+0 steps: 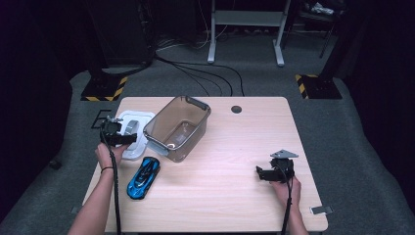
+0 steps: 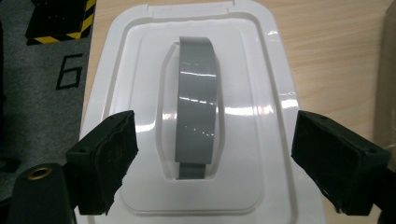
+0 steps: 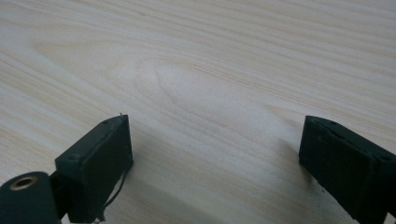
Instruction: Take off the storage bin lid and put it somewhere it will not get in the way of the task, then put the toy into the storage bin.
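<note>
A white box lid (image 2: 261, 93) with a grey handle (image 2: 198, 93) lies flat at the table's left edge, also seen in the high view as the lid (image 1: 139, 118). My left gripper (image 2: 215, 135) hovers just above it, open, its pads (image 2: 109, 154) standing either side of the handle without touching it. In the high view the left gripper (image 1: 128, 138) sits over the lid's near part. My right gripper (image 1: 262, 174) rests open at the front right, and the right gripper (image 3: 212, 149) has bare wood between its jaws.
A clear grey-tinted plastic bin (image 1: 195, 104) stands tilted just right of the lid. A blue toy car (image 1: 143, 177) lies near the front left. The wooden table (image 1: 230, 147) has a dark round hole (image 1: 236, 109) at the back. Cables and stand bases lie on the floor beyond.
</note>
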`<state>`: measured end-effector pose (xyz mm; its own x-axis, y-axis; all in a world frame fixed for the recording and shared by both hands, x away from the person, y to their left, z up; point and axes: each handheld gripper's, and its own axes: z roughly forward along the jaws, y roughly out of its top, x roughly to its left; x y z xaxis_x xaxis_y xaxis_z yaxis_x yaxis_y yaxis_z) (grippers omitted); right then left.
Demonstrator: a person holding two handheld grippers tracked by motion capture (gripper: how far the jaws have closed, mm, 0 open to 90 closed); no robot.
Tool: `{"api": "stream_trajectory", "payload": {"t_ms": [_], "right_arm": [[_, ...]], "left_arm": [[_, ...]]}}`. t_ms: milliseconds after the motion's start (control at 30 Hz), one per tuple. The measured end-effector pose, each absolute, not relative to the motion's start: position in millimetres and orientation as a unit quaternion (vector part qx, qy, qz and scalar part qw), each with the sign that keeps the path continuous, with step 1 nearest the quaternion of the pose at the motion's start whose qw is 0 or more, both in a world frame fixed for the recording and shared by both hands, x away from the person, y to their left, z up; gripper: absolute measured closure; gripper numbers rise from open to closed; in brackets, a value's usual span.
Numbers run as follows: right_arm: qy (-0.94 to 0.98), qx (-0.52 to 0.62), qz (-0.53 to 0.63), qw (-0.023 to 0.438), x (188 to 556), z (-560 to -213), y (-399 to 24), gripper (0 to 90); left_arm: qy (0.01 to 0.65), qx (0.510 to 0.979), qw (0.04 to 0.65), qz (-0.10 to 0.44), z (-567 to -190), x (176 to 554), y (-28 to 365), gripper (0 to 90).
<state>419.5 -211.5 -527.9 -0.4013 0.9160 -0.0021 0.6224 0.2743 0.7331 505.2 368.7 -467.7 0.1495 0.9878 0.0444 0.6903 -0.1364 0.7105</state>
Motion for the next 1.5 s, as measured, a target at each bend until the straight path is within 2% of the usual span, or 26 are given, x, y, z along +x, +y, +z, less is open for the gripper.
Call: {"api": "stream_trajectory", "payload": {"t_ms": [100,267,1500], "right_arm": [[0.767,0.501,0.334,0.220,419,-528,-212,8.9],[0.767,0.501,0.334,0.220,419,-528,-211,8.9],[0.769,0.499,0.333,0.220,419,-528,-212,9.3]], "left_arm": [[0.591,0.707,0.286,0.261,-464,501,367,8.5],[0.579,0.715,0.288,0.264,-460,493,361,6.2],[0.547,0.726,0.335,0.249,-468,422,344,0.3]]}}
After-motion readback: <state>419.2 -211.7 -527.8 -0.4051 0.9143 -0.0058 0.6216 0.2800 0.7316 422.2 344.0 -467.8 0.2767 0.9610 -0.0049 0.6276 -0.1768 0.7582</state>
